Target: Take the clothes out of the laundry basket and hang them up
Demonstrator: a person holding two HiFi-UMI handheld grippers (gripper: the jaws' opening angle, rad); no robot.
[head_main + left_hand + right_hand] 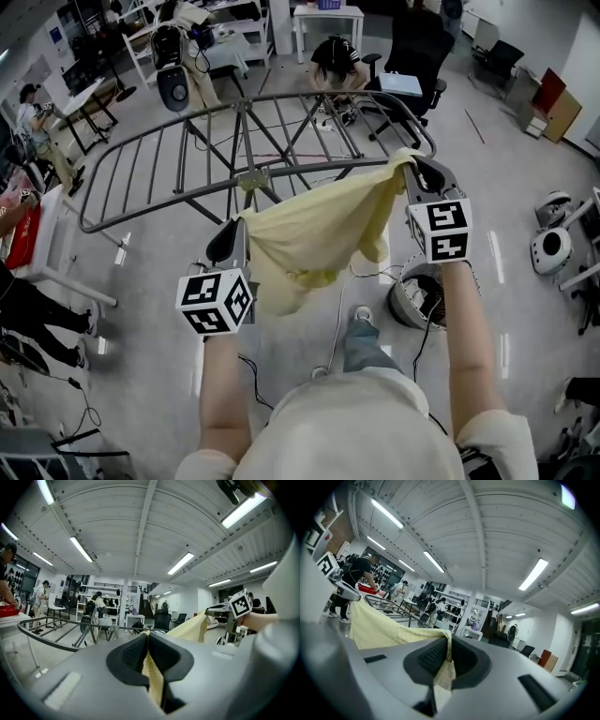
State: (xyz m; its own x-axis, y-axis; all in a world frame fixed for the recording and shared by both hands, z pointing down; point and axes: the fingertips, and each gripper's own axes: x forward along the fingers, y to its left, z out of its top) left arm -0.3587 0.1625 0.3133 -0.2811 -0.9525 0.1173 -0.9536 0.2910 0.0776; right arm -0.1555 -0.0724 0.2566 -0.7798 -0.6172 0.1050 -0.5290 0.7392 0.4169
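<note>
A pale yellow garment [309,239] hangs stretched between my two grippers, in front of the grey metal drying rack [234,150]. My left gripper [242,225] is shut on the garment's left edge; the yellow cloth [152,674] shows pinched between its jaws. The right gripper [410,167] is shut on the garment's right corner, higher and close to the rack's near rail; the cloth [382,630] runs from its jaws toward the other gripper. The garment's middle sags in folds below the two grips. A laundry basket [417,295] stands on the floor by my right forearm.
The rack spreads its bars left and back, with a folding frame beneath. Cables lie on the floor near my feet. A white table [56,253] stands at the left, people beside it. Desks, an office chair [412,56] and a crouching person [335,61] are behind the rack.
</note>
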